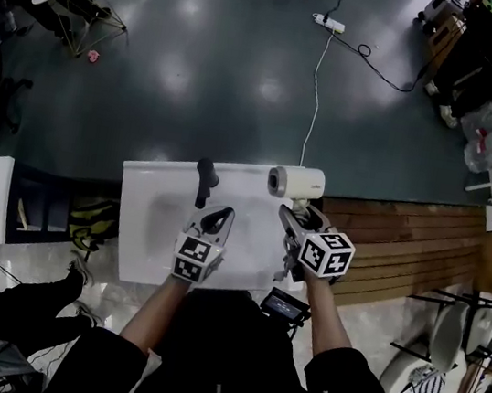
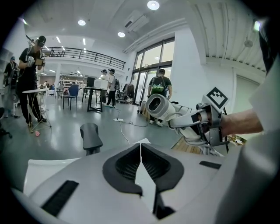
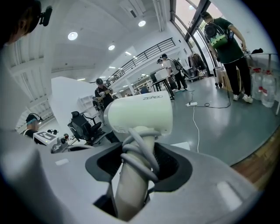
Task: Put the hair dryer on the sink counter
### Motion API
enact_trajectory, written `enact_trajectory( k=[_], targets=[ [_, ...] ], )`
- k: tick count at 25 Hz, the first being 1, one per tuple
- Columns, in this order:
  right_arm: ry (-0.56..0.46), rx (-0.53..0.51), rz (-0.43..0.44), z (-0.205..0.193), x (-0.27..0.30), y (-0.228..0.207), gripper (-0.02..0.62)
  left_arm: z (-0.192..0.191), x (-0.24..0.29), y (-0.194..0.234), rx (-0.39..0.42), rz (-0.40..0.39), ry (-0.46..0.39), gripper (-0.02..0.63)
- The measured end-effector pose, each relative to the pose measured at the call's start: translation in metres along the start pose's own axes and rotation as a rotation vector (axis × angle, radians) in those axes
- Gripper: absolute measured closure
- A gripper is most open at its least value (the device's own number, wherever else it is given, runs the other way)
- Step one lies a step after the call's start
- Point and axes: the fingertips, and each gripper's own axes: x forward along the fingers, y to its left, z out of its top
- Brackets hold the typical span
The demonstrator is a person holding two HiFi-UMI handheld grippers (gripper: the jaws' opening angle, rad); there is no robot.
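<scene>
A big open lab hall: mezzanine railing (image 2: 83, 53), worktables (image 2: 94, 89), office chairs (image 3: 84, 125).

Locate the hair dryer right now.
Head view, right of centre: the hair dryer is held by its cord-wrapped handle in the jaws of the right gripper, at the far right corner of the white sink counter, right of the dark faucet.

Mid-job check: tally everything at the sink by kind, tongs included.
hair dryer: 1
faucet: 1
sink counter: 1
tongs: 2, left tongs and right tongs
Total: 5
</scene>
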Motion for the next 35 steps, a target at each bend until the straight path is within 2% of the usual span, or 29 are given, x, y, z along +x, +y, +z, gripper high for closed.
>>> enact_trajectory(
  k=[35],
  targets=[
    [0.204, -0.022, -0.063, -0.067, 0.064, -0.048, 0.388, -0.024, 0.007, 0.016, -0.037, 0.03, 0.063, 0.591]
  ],
)
